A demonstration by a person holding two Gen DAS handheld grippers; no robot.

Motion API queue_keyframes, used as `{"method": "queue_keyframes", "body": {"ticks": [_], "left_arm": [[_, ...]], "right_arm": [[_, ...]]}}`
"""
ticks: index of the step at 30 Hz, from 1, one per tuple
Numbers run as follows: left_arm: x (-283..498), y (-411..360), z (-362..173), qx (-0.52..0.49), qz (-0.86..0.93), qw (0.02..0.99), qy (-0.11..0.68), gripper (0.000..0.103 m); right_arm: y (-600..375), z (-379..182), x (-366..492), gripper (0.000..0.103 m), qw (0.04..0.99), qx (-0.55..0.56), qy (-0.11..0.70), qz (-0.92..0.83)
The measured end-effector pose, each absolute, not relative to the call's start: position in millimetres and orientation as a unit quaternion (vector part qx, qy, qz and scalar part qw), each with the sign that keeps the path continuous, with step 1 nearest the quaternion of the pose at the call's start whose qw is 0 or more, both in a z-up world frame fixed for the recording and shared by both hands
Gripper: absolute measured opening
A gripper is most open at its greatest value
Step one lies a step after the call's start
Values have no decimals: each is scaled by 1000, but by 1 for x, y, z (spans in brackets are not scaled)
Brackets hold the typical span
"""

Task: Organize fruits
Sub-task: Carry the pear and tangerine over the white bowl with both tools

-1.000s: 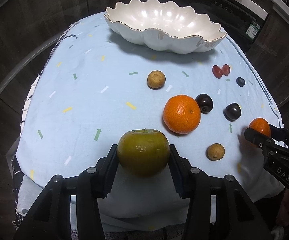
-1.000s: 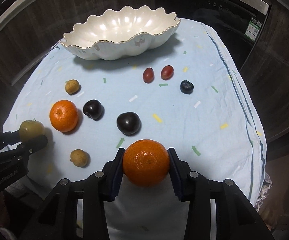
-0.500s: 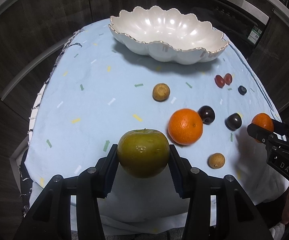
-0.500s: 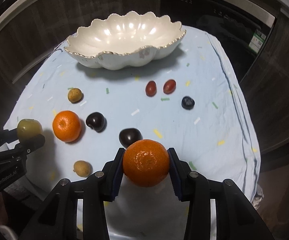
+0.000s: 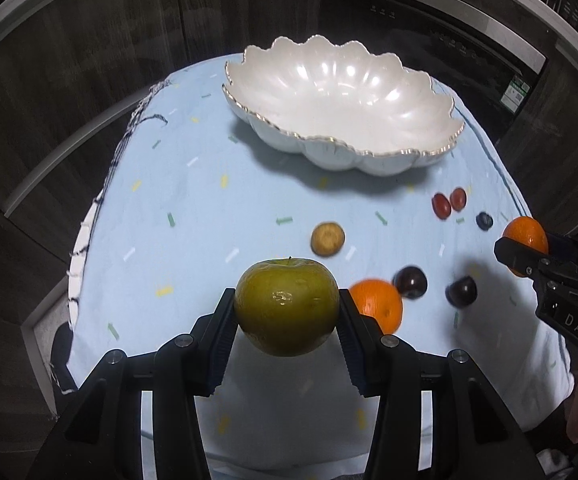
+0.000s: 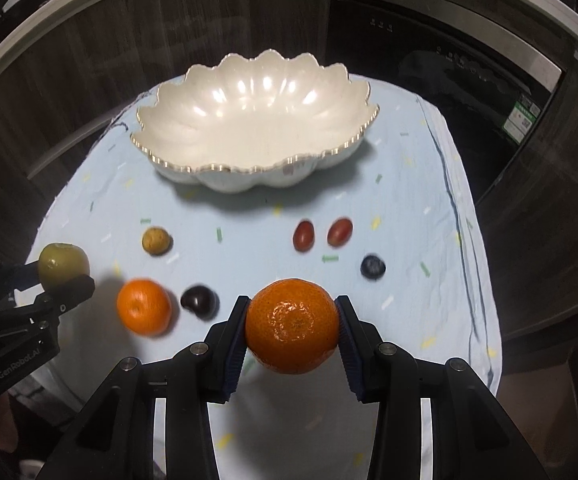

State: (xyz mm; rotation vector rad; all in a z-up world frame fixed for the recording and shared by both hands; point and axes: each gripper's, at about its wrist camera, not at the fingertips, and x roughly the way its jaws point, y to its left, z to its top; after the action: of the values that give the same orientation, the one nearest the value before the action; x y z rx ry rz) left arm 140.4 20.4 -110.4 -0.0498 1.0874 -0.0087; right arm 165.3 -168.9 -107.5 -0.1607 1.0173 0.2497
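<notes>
Fruits come first in the left wrist view: a round olive-green apple [image 5: 287, 307], stem dimple up and no long axis to mind, sits clamped in the left gripper [image 5: 287, 312] at lower centre, best carried level and let go low inside the white scalloped gold-rimmed bowl [image 5: 441, 146] above. In the right wrist view, the right gripper [image 6: 292, 326] pinches a glossy round orange mandarin [image 6: 292, 325] at lower centre, navel toward the camera; I'd take it over the bowl's rim [image 6: 217, 168] clear of the red grape tomatoes [image 6: 323, 233].

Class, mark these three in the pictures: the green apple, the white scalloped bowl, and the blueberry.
green apple [image 5: 287, 306], left wrist view, middle of its front skin.
white scalloped bowl [image 6: 249, 168], right wrist view, near gold-edged rim.
blueberry [image 6: 372, 266], right wrist view, its centre.
</notes>
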Motion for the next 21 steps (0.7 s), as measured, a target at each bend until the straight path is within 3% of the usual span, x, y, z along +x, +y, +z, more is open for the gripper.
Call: {"method": "queue_keyframes", "body": {"ticks": [21], "left_arm": [[202, 30, -64, -33, -4, 879, 476, 47]], "right_arm": [[-160, -57, 223, 43, 890, -69, 431, 132]]}}
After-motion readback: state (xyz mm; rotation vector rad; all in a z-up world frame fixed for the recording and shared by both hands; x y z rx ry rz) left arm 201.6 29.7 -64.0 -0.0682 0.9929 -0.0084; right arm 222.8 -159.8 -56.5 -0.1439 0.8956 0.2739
